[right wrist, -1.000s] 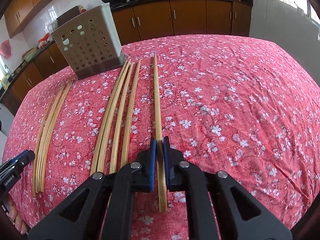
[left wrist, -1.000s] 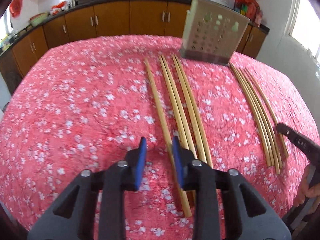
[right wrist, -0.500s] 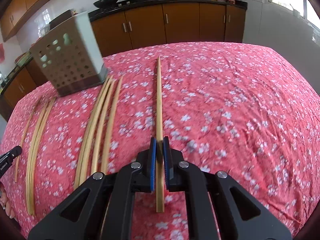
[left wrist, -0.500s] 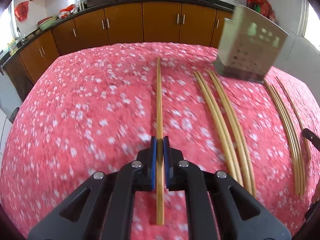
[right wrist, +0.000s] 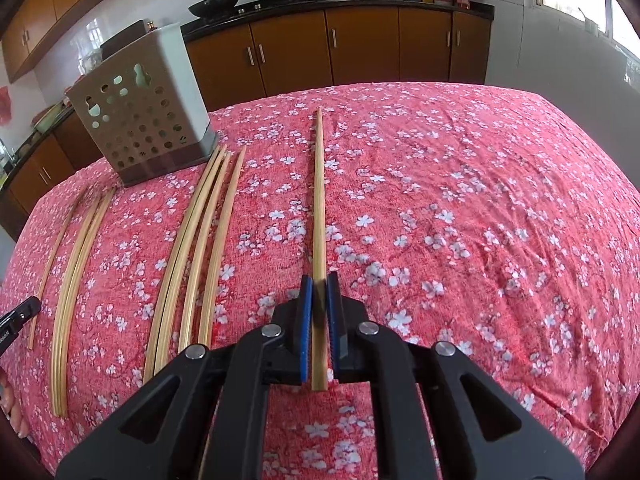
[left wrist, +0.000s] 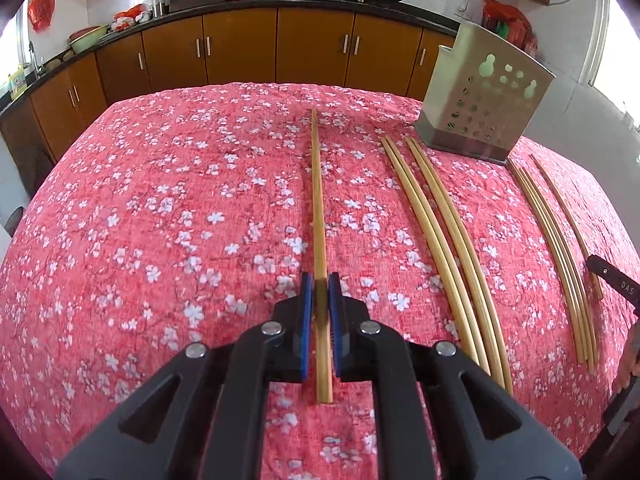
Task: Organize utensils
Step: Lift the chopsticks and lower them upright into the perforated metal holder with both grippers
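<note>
My left gripper (left wrist: 319, 285) is shut on a bamboo chopstick (left wrist: 317, 200) that points straight ahead over the table. My right gripper (right wrist: 319, 286) is shut on another bamboo chopstick (right wrist: 319, 200), held the same way. A perforated metal utensil holder (left wrist: 482, 102) stands upright at the far side; it also shows in the right wrist view (right wrist: 140, 116). Several loose chopsticks (left wrist: 444, 240) lie in front of it, with another bundle (left wrist: 556, 248) further right. In the right wrist view these groups (right wrist: 200, 240) (right wrist: 76, 272) lie to the left.
The table is covered by a red floral cloth (left wrist: 160, 220). Brown kitchen cabinets (left wrist: 240, 52) with a counter of pans run behind it. The other gripper's tip shows at the right edge (left wrist: 612, 280) and at the left edge of the right wrist view (right wrist: 16, 316).
My left gripper closed on a chopstick and lifted it, and its view swung left. My right gripper kept its chopstick and raised it slightly.
</note>
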### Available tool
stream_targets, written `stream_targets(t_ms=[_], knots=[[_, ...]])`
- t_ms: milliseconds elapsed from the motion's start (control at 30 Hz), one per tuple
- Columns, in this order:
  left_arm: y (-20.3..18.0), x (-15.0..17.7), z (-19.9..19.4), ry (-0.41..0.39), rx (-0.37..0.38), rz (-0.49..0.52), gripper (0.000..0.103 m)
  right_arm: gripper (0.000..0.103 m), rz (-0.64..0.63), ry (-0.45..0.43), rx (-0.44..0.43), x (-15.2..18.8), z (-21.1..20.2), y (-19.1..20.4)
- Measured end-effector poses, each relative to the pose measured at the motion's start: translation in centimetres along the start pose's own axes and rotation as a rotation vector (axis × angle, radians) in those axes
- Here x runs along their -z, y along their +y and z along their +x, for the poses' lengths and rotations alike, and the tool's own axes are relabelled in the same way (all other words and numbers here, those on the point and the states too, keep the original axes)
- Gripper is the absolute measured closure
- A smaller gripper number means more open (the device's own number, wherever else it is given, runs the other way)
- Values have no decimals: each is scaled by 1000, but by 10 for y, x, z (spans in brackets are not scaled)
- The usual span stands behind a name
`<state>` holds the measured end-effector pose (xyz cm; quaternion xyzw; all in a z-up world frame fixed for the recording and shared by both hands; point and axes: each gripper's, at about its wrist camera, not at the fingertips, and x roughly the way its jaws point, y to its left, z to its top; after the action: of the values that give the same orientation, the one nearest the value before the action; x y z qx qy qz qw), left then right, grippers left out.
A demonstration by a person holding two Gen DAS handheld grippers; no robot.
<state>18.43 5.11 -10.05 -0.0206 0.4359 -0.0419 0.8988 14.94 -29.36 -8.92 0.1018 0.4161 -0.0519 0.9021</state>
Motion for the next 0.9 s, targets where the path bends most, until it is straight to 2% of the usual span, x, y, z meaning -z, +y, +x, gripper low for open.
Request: stream_targets(t_ms=[167,233,400,533,667,900], knots=[[0,-3,-1,1,-3,3,95,95,28,0,-36,-1,0,-4],[1,-4,-4,4,-10,-1,95,95,41,-27,-44,-1,-12,-8],[7,-20,-43,-109,6,-17,95,95,35,-192,-69,-19,-62,-13],[12,-44,-84,-253,17,-40,95,95,36,-299,-84,-36,-95,-15],[16,-64,-115,-357,19,-67,95,95,39,-365,-98,-51,-115,-16],[21,-93,-133,-426,-12,-93,95,95,32,-416,-102,-72,-126,-12]])
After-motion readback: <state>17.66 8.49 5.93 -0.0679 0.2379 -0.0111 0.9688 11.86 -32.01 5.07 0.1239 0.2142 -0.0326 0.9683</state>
